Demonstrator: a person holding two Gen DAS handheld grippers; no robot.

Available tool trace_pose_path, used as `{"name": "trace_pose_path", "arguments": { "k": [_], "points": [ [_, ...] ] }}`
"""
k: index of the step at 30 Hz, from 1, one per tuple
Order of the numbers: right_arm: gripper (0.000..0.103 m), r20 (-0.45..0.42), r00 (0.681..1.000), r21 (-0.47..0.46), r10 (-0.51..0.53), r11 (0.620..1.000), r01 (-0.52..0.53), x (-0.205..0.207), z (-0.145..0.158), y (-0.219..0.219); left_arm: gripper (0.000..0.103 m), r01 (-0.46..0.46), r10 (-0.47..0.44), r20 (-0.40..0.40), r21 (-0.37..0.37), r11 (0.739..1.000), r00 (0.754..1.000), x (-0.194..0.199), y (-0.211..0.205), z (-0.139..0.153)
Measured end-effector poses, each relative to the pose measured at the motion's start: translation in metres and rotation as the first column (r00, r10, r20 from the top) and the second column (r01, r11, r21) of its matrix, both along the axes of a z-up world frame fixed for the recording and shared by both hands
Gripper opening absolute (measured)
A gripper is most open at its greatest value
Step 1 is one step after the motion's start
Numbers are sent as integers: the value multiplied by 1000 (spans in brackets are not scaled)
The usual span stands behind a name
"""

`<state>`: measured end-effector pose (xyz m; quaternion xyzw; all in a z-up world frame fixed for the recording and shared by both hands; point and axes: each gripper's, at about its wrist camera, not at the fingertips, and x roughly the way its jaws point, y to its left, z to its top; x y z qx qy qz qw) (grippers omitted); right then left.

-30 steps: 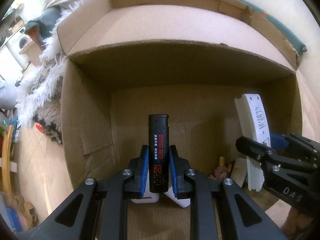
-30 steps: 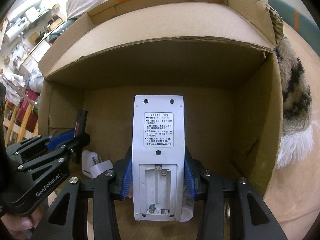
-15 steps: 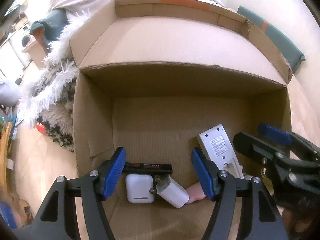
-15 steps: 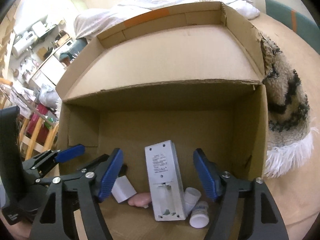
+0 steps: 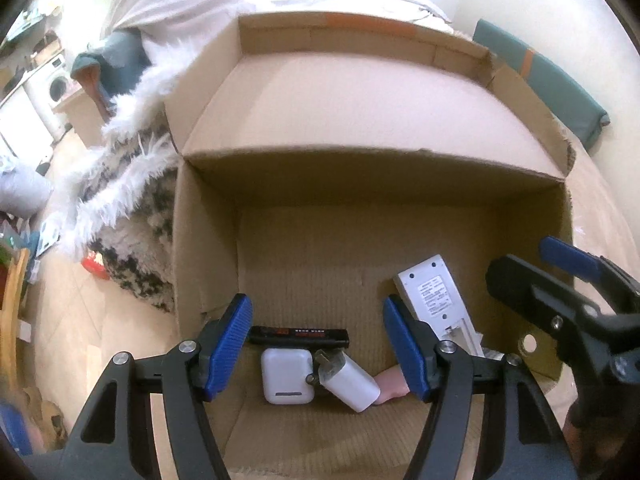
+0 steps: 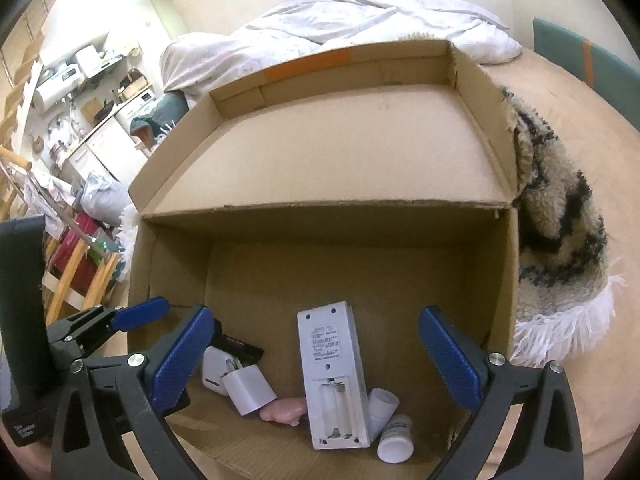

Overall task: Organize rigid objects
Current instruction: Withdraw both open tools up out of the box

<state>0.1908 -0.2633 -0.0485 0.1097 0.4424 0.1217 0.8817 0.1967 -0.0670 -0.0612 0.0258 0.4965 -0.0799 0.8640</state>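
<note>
A large open cardboard box (image 6: pixel 496 280) is sitting on a bed (image 6: pixel 360 20), with its far flap (image 5: pixel 360 108) folded back and a shaggy black-and-white rug (image 6: pixel 560 232) bunching along its right side.

Both hand-held grippers are hovering above the box's near edge. The right hand-held gripper (image 6: pixel 316 360) is standing at its widest, its jaws having just been opening, with nothing pressed between the blue pads (image 6: pixel 448 360); the white remote control (image 6: pixel 332 372) is lying back-up on the box floor below the gap, its empty battery bay facing up. The left hand-held gripper (image 5: pixel 316 348) is also standing open, its jaws having just been opening too, and holding nothing.

The black lighter (image 5: pixel 298 335) is lying flat on the box floor, crosswise, under the left gripper's gap. Just in front of it a white earbud case (image 5: pixel 286 376) is resting, touching a white plug adapter (image 5: pixel 350 382) that is lying tilted. A pink object (image 6: pixel 284 410) is showing between the adapter and the remote. Two small white bottles (image 6: pixel 394 438) are lying just right of the remote's lower end.
</note>
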Motion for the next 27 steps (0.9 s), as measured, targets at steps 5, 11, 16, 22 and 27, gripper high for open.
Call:
{"name": "trace_pose_path", "arguments": {
  "k": [5, 11, 16, 22, 27],
  "points": [
    [103, 31, 999, 0, -9, 1000, 9, -9, 12, 0, 65, -2, 2, 8, -2, 1000, 1000, -3, 3, 17],
    [103, 57, 998, 18, -10, 1000, 9, -35, 28, -4, 65, -36, 36, 12, -13, 999, 999, -18, 14, 36],
    [103, 88, 996, 16, -10, 1000, 9, -61, 39, -4, 65, -53, 53, 20, -6, 999, 998, -36, 26, 41],
    [103, 62, 998, 43, -33, 999, 31, -90, 37, -12, 65, -94, 94, -2, -42, 995, 996, -62, 45, 36],
    [103, 6, 998, 76, -66, 995, 66, -108, 26, -20, 65, -131, 130, -26, -29, 991, 991, -78, 60, 27]
  ]
}}
